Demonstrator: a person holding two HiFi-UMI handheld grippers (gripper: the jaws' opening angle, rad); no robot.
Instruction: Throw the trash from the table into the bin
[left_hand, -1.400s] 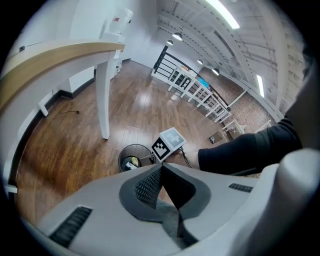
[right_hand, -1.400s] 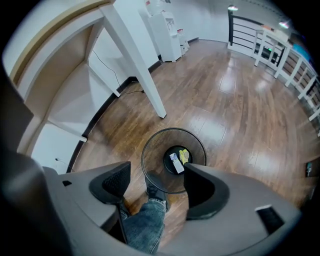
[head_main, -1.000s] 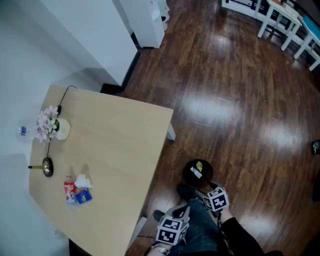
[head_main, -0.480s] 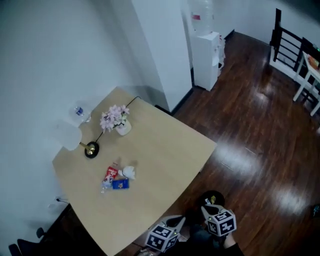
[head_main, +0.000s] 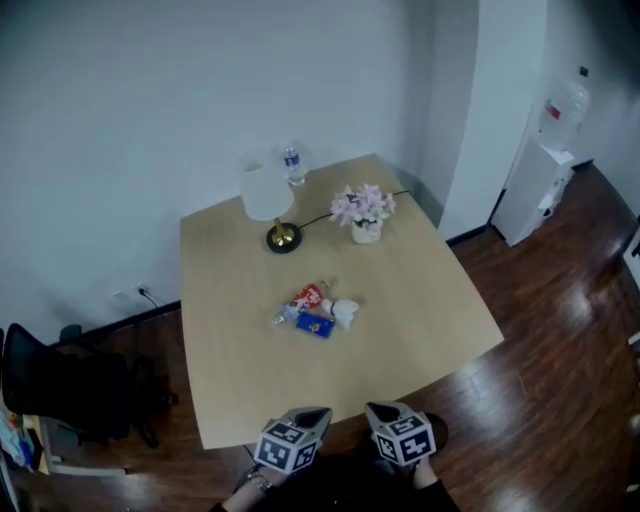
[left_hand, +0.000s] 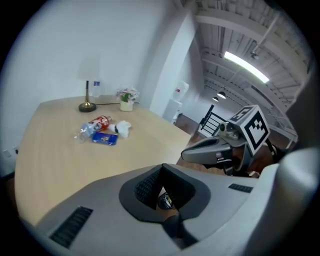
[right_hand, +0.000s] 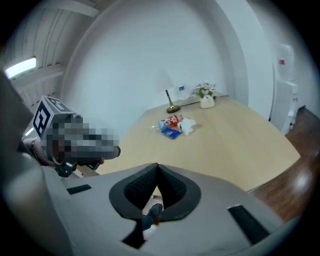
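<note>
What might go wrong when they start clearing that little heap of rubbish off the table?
The plastic bottle, blue packet and crumpled tissue lie bunched together, so grabbing one might knock another away, and the bottle may roll. The flat packet could be hard to pinch off the table. The lamp and flowers stand behind; overreaching might tip them.

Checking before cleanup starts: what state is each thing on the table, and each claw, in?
Red-label bottle, lying on its side
Blue packet, lying flat
Tissue, crumpled
Lamp, upright
Flower pot, upright
Left claw, shut, empty
Right claw, shut, empty
</note>
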